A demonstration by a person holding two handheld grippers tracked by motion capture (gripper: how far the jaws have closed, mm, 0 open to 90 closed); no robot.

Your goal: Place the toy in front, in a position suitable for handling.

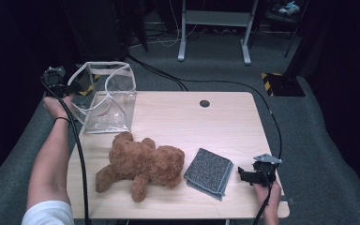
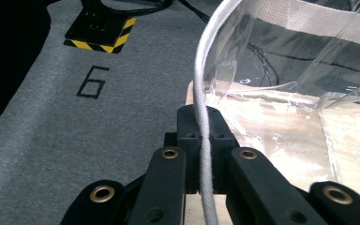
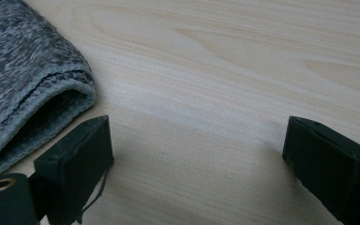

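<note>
A clear plastic bag with white fabric trim stands at the table's far left corner. My left gripper is shut on the bag's white cord handle, which runs up between the closed jaws toward the bag's rim. A brown teddy bear lies on its front in the middle near the front edge. To its right lies a folded grey towel. My right gripper rests low on the table just right of the towel, jaws open with bare wood between them.
The light wooden table has a round cable hole at the back. Grey carpet with a marked figure and a black-and-yellow floor box lies left of the table. A metal stand is behind.
</note>
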